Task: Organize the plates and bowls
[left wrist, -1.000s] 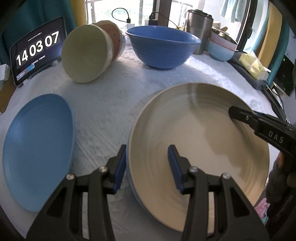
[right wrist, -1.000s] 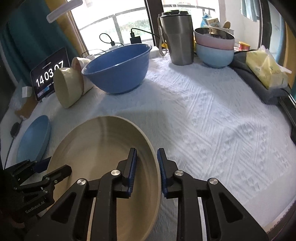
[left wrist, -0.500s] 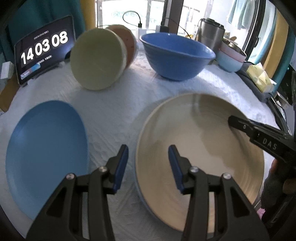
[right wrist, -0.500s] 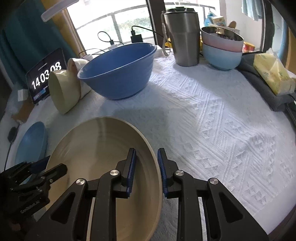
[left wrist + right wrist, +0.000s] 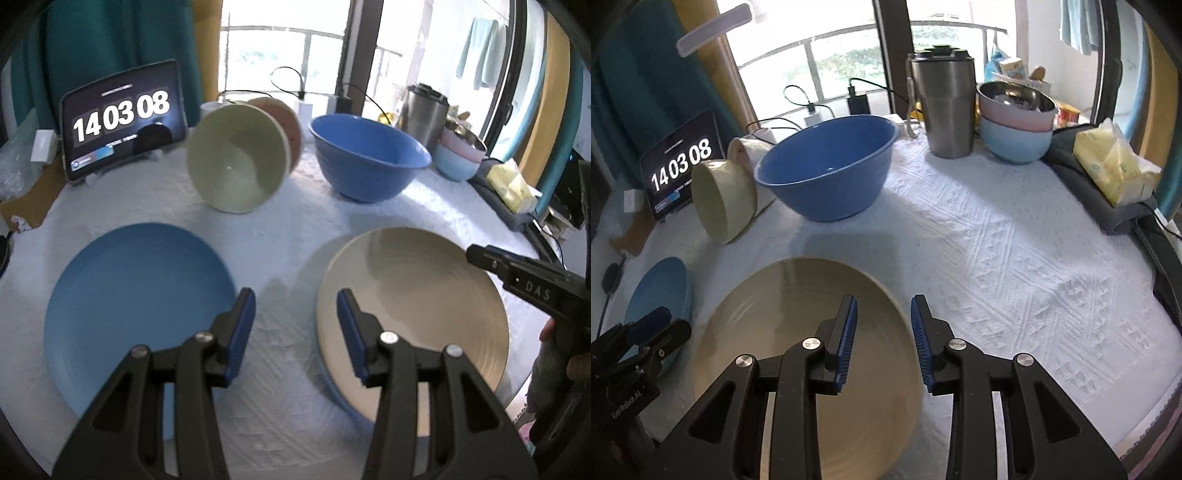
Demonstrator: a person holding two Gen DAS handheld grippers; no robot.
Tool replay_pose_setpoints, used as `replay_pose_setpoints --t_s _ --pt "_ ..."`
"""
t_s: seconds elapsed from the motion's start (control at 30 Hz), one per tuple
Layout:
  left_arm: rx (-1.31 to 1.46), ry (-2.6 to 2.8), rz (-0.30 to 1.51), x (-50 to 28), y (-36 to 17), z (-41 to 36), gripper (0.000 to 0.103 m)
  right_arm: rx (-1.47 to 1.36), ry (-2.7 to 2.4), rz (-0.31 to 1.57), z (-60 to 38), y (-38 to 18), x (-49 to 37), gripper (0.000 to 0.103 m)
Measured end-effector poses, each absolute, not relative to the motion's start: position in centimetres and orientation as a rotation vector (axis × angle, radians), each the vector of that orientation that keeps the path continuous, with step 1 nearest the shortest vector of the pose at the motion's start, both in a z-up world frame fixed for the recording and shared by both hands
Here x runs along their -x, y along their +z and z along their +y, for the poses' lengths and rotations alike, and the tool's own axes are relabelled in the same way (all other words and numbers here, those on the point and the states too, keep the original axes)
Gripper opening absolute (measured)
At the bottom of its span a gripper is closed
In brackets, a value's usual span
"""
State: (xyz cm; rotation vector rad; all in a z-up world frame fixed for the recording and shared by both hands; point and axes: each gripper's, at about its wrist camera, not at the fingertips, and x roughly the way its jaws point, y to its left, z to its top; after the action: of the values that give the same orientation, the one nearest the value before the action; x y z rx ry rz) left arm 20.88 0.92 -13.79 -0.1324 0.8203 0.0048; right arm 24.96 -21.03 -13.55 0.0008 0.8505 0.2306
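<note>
Two plates (image 5: 136, 295) (image 5: 413, 317), five bowls (image 5: 827, 173), one steel tumbler (image 5: 942, 107).

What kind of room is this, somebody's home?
Probably a home: a table under a white cloth by a balcony window, set with household things such as a blue bowl, a steel tumbler and a tissue pack.

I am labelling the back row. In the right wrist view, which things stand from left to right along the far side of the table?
clock tablet → cream bowl on its side → big blue bowl → steel tumbler → stacked small bowls → yellow tissue pack
</note>
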Motion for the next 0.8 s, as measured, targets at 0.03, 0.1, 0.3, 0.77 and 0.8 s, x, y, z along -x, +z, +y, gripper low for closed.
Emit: replay_pose_setpoints --t_s 0.03,0.1,0.3,0.77,0.8 --pt "0.138 0.01 0.815 -20.7 -13.7 1.3 0.047 0.006 0.234 0.849 -20.6 -13.4 -24.8 0.032" --pt "0.148 0.02 0.805 -20.4 -13.6 2.2 0.048 0.015 0.239 0.847 -19.9 -13.3 -24.5 0.032" --pt "0.172 0.049 0.784 -19.5 -13.3 4.7 0.048 0.048 0.259 0.836 -17.3 -12.5 -23.9 0.032" --pt "0.23 0.116 0.764 -18.0 -13.7 10.1 0.048 0.121 0.321 0.845 -11.9 -12.7 -23.5 0.032" --pt "0.233 0.121 0.763 -18.0 -13.7 10.3 0.048 0.125 0.324 0.846 -11.6 -12.8 -23.5 0.032"
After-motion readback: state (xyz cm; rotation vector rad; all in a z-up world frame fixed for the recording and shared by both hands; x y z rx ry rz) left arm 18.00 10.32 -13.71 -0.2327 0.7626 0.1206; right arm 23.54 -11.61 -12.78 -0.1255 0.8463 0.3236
